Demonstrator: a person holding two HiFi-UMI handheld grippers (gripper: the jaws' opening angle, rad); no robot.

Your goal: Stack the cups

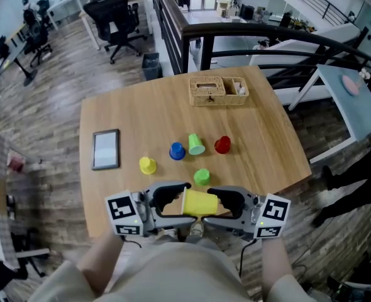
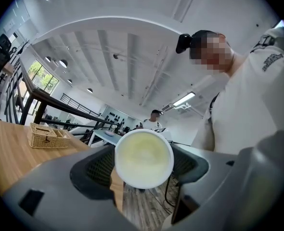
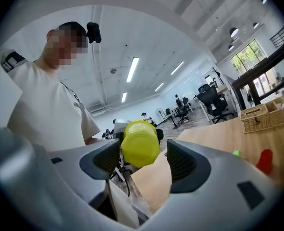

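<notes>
Head view: your left gripper (image 1: 173, 201) & right gripper (image 1: 228, 204) face each other at the near edge of the table (image 1: 141, 106), yellow cup (image 1: 201, 202) lying sideways btwn them. Left gripper view: jaws clamped on the cup's rim, mouth toward cam. Right gripper view: jaws apart around its base, one pad clear of it

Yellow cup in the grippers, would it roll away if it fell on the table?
Probably. The yellow cup is round and lies sideways, so it would likely roll, curving because one end is narrower. It looks like thin, hollow plastic, so it is likely light and a bit squashy under the left gripper, which holds it.
</notes>
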